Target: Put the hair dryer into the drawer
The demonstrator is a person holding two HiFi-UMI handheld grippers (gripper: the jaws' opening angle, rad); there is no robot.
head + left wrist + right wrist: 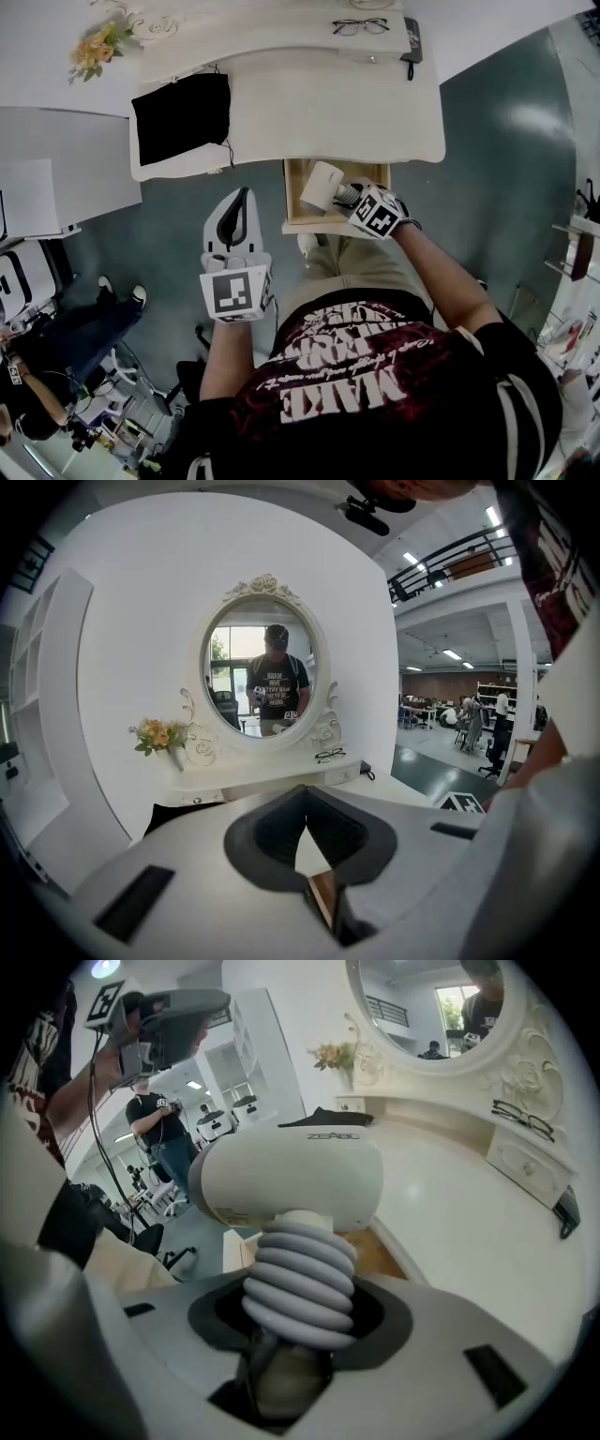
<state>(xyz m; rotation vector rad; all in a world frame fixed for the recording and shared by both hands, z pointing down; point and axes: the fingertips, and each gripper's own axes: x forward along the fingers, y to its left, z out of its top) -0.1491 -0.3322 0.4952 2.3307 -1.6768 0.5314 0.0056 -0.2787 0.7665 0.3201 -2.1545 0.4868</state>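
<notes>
The white hair dryer (322, 185) hangs over the open wooden drawer (296, 212) under the white vanity table (337, 112). My right gripper (356, 199) is shut on its grey ribbed handle (300, 1283). The dryer's body (291, 1185) lies crosswise above the jaws, and the drawer's wooden bottom (375, 1255) shows below it. My left gripper (240, 199) is held left of the drawer, away from the dryer. Its jaws meet at the tips with nothing between them. In the left gripper view that gripper (306, 801) faces the vanity.
A black cloth (181, 117) lies on the table's left part. Glasses (360, 26) and a dark flat object (412, 42) sit on the raised back shelf, and flowers (98, 47) stand at its left. An oval mirror (264, 672) rises behind. A person (56, 347) sits at lower left.
</notes>
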